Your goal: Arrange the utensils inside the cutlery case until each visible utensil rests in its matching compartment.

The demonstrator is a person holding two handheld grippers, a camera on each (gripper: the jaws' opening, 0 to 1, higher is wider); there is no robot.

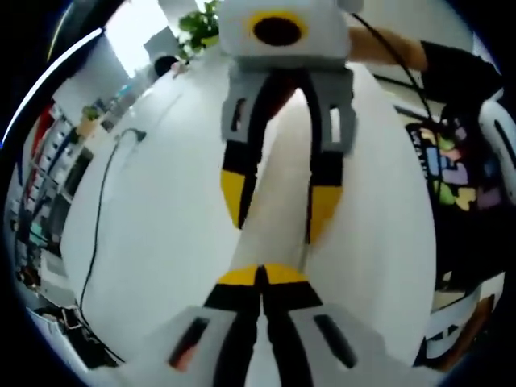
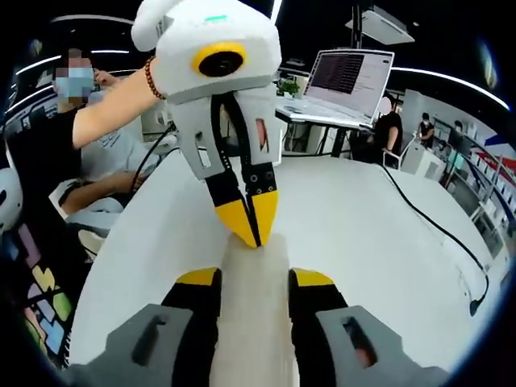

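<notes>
While the cutlery case (image 2: 251,322) reads as a long, pale, wood-toned slab running straight between the two tools above the white table (image 2: 371,242), it looks rigid rather than soft, and probably light enough for one grip to carry, though its length would make it swing or twist if held by one end alone. The right gripper (image 2: 254,278) has its jaws spread across the width of the case, one pad flat against each long side, which appears to be a firm clamp on it. The left gripper (image 1: 262,276) faces it from the opposite end with its jaws closed tip to tip, the yellow tips touching the end of the case; whether they nip a thin lip there or merely rest against it cannot be told. The surface seems smooth, so a grip across the narrow sides could slide lengthwise; a hold nearer the middle of the length, square to the sides, would likely be steadier than one at the tip. The compartments and any utensils inside cannot be made out from these angles, so tipping the case looks risky, since loose cutlery could shift or spill. Keeping it level seems wise.
</notes>
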